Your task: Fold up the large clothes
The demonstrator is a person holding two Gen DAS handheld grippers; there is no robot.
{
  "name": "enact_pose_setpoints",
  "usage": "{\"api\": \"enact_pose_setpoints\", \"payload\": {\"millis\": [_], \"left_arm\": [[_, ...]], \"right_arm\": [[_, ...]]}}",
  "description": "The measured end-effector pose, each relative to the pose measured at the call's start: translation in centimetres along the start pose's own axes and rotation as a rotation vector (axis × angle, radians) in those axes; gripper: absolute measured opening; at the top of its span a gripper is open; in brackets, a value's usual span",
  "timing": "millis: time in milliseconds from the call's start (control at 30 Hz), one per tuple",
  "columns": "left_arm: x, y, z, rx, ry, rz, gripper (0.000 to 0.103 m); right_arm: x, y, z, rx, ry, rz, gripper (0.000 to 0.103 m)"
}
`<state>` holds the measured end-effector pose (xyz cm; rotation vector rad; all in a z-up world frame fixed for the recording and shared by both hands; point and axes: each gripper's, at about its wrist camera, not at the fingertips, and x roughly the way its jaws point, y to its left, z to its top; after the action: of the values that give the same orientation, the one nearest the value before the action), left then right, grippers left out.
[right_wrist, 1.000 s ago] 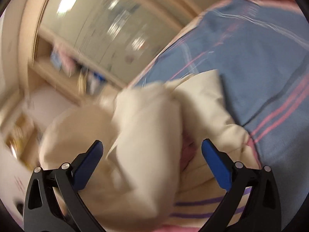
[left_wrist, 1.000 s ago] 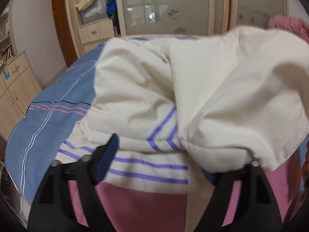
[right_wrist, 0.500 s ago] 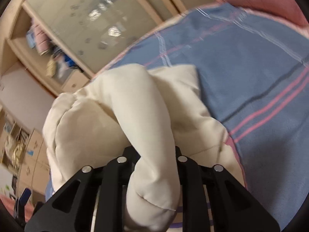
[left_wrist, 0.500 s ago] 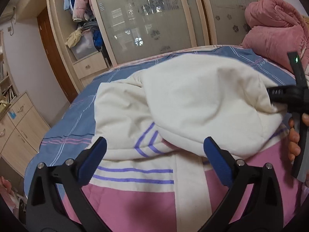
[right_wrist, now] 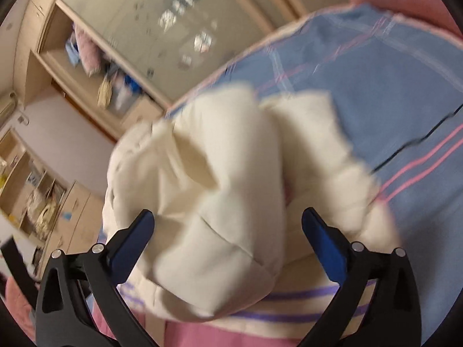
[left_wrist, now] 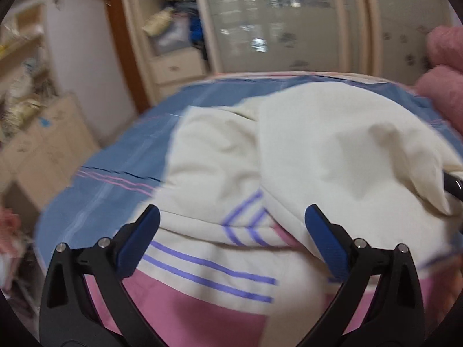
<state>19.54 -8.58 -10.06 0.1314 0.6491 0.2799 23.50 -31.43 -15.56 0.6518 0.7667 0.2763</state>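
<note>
1. On the bed, which carries a blue sheet with pink and white lines, one large cream jacket lies bunched in a heap toward the near edge. Its cream panels carry purple stripes and a pink band.
2. Both views are blurred by motion. The jacket's sleeves and collar cannot be told apart, and its far side is hidden behind its own folds. The bed's corners are cut off by the round lens edge.
3. One pink quilt sits at the bed's far right edge, mostly cropped. One wardrobe with frosted doors stands beyond the bed, its open shelves too blurred to read.
4. Two grippers show. The left gripper has its blue pads spread fully wide above the striped fabric, gripping nothing.
5. The right gripper also stands fully wide. A thick cream fold bulges up between its fingers, but the pads do not press it.
6. Half a second ago the right gripper was clamped on that cream fold; its jaws have just been opening and the fold is now released. The left gripper's jaws were already wide then.
</note>
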Motion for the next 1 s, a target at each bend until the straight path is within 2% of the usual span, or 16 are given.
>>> {"api": "enact_pose_setpoints", "payload": {"millis": [33, 67, 100, 133, 167, 233, 300, 333, 400, 467, 500, 567, 667, 767, 900, 1000], "left_arm": [[0.0, -0.3, 0.1, 0.001, -0.007, 0.029, 0.101], [0.0, -0.7, 0.4, -0.009, -0.013, 0.049, 0.101], [0.0, -0.9, 0.8, -0.024, -0.018, 0.047, 0.101], [0.0, -1.2, 1.0, -0.033, -0.025, 0.042, 0.101], [-0.3, -1.6, 1.3, -0.043, -0.044, 0.046, 0.101], [-1.0, -2.5, 1.9, -0.045, -0.093, 0.094, 0.101], [-1.3, -2.8, 2.5, -0.053, -0.127, 0.111, 0.101], [-1.5, -3.0, 2.7, -0.064, -0.138, 0.093, 0.101], [-1.5, -3.5, 2.9, -0.070, -0.128, 0.054, 0.101], [-0.9, -4.4, 2.8, -0.058, -0.091, 0.028, 0.101], [-0.5, -4.7, 2.8, -0.055, -0.070, 0.015, 0.101], [0.2, -5.2, 2.5, -0.062, -0.031, -0.025, 0.101], [0.8, -5.6, 1.8, -0.054, 0.008, -0.069, 0.101], [1.8, -5.7, 1.3, -0.053, 0.058, -0.091, 0.101], [3.4, -5.2, 0.2, -0.073, 0.136, -0.168, 0.101], [4.5, -5.8, -0.8, -0.062, 0.163, -0.172, 0.101]], "right_arm": [[0.6, 0.2, -0.4, -0.002, 0.027, -0.007, 0.097], [1.1, 0.5, -0.8, -0.007, 0.047, 0.000, 0.072], [1.4, 1.0, -1.1, -0.017, 0.063, -0.008, 0.052], [1.5, 1.4, -1.4, -0.029, 0.069, -0.010, 0.044], [1.2, 1.7, -1.5, -0.018, 0.076, 0.033, 0.033], [0.6, 1.0, -1.7, 0.098, 0.098, 0.217, 0.028], [0.7, -0.5, -1.9, 0.278, 0.138, 0.514, 0.028], [0.9, -0.9, -1.9, 0.333, 0.147, 0.576, 0.028], [1.1, -1.7, -1.7, 0.354, 0.136, 0.504, 0.028], [1.4, -2.0, -1.6, 0.309, 0.124, 0.268, 0.029], [1.7, -2.2, -1.7, 0.282, 0.120, 0.122, 0.033], [2.2, -2.9, -1.9, 0.295, 0.133, 0.007, 0.052], [1.5, -3.3, -1.5, 0.333, 0.110, 0.008, 0.056], [-0.7, -4.0, -1.5, 0.405, 0.002, 0.003, 0.057], [-3.4, -4.6, -0.7, 0.410, -0.147, -0.094, 0.063], [-3.6, -3.2, -1.2, 0.357, -0.181, -0.162, 0.063]]}}
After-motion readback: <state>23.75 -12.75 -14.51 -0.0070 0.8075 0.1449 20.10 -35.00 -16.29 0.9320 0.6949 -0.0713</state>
